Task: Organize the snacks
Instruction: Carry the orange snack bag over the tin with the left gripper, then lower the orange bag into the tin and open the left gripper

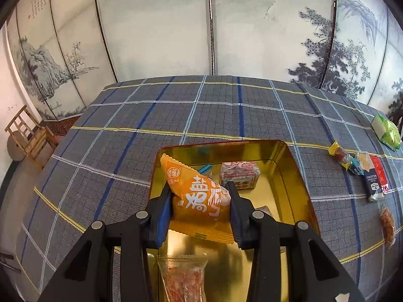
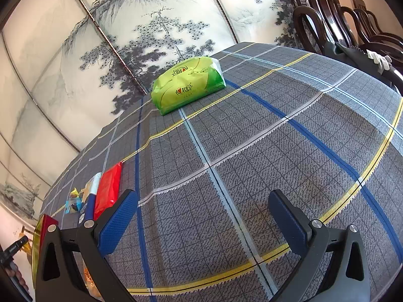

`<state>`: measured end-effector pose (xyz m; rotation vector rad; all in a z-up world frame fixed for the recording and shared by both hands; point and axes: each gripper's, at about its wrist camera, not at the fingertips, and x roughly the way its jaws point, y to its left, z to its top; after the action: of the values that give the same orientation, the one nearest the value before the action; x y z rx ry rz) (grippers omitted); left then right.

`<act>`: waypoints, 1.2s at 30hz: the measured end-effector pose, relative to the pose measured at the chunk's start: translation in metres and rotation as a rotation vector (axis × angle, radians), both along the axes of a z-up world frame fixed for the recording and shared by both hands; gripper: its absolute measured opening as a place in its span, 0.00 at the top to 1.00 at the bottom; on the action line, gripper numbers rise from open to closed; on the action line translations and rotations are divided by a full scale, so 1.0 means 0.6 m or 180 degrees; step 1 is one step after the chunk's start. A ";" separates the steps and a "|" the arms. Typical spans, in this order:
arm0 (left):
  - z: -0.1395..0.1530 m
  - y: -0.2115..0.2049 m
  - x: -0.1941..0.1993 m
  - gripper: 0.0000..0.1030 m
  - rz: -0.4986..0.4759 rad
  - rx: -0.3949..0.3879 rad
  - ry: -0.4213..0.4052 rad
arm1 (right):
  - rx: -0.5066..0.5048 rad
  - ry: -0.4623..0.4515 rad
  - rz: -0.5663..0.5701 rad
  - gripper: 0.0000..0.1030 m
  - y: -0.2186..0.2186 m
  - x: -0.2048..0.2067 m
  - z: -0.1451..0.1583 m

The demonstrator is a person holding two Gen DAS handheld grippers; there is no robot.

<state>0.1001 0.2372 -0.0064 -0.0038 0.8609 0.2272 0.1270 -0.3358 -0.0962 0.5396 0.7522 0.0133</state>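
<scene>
My left gripper (image 1: 200, 198) is shut on an orange snack packet (image 1: 199, 193) and holds it above the open gold tin (image 1: 292, 176). Inside the tin lie a pink-and-white wrapped snack (image 1: 239, 175), a small blue-wrapped candy (image 1: 205, 168) and a clear packet with red contents (image 1: 182, 274) near the front. My right gripper (image 2: 202, 216) is open and empty above the checked tablecloth. The tin's red edge (image 2: 41, 229) shows at the far left of the right wrist view.
Loose snacks lie on the cloth right of the tin: small candies (image 1: 345, 157), a red packet (image 1: 379, 173), a dark blue stick packet (image 1: 372, 186), an orange-filled bag (image 1: 388, 222). A green tissue pack (image 2: 187, 84) lies further back. Dark chairs (image 2: 347, 22) stand behind the table.
</scene>
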 end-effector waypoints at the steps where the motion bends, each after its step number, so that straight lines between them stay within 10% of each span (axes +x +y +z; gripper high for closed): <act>1: -0.004 0.005 0.001 0.65 0.0016 0.0010 0.0022 | 0.0000 0.0001 -0.0001 0.00 0.000 0.000 0.000; 10: -0.027 0.025 0.005 0.65 0.0080 -0.0026 0.0166 | -0.0002 0.0006 -0.0006 0.00 0.001 0.001 0.001; 36: -0.078 0.000 0.021 0.65 -0.1397 0.0595 0.0897 | -0.0013 0.0049 -0.0045 0.00 0.004 0.008 0.005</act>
<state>0.1128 0.2371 -0.0530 0.3962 1.0937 -0.1083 0.1316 -0.3332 -0.0930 0.5416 0.7632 -0.0056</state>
